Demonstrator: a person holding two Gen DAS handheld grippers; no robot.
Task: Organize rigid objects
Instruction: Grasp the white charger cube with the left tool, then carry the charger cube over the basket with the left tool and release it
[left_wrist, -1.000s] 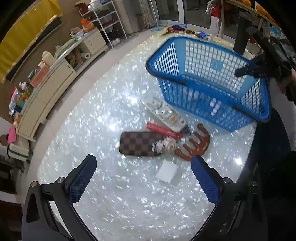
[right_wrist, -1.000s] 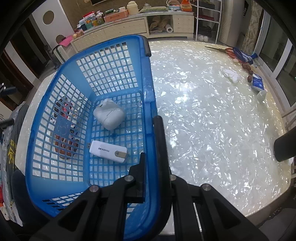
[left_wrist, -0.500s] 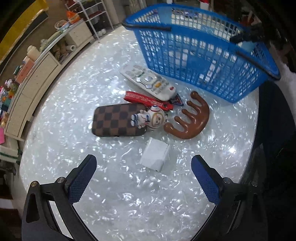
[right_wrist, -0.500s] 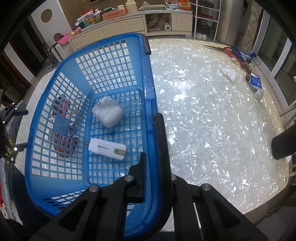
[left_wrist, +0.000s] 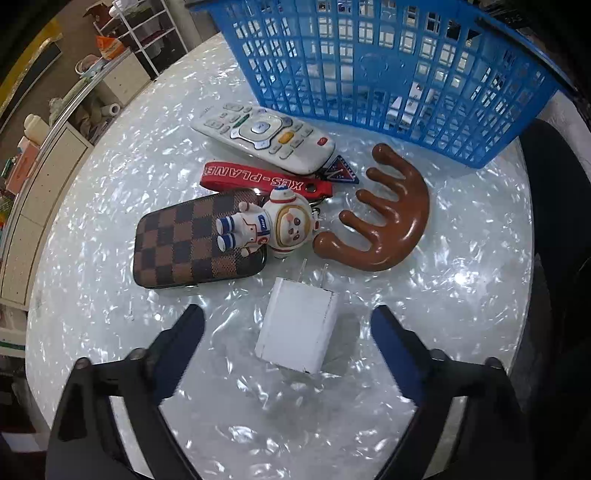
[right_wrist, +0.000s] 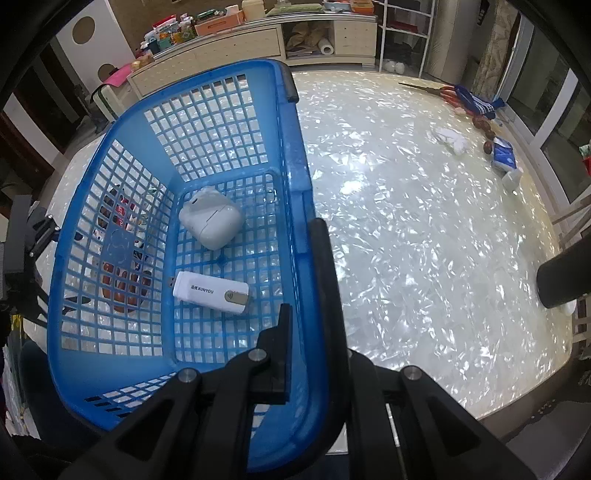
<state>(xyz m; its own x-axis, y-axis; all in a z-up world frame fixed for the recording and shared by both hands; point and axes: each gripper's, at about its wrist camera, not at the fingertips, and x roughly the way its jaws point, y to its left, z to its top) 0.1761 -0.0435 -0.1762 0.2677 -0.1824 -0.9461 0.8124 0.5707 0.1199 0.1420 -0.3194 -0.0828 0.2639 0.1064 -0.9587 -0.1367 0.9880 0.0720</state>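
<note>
Left claw (left_wrist: 288, 328): jaws wide and closing, nothing gripped. White charger (left_wrist: 298, 328) lies flat on the desk (left_wrist: 110, 206) between the two blue pads, touching neither, prongs pointing away from the claw toward the desk's middle.

Beyond the charger, in a cluster: checkered case (left_wrist: 192, 242) with astronaut figurine (left_wrist: 269, 225) lying across its end; red strap (left_wrist: 258, 179); white remote (left_wrist: 264, 136); brown antler-shaped piece (left_wrist: 388, 225).

Blue basket (right_wrist: 110, 373): stands near the desk's edge, just beyond the remote. Contents: white earbud case (right_wrist: 211, 218), white USB dongle (right_wrist: 210, 292).

Right claw (right_wrist: 306, 314): clenched on the basket's black handle (right_wrist: 328, 280) at the rim.
</note>
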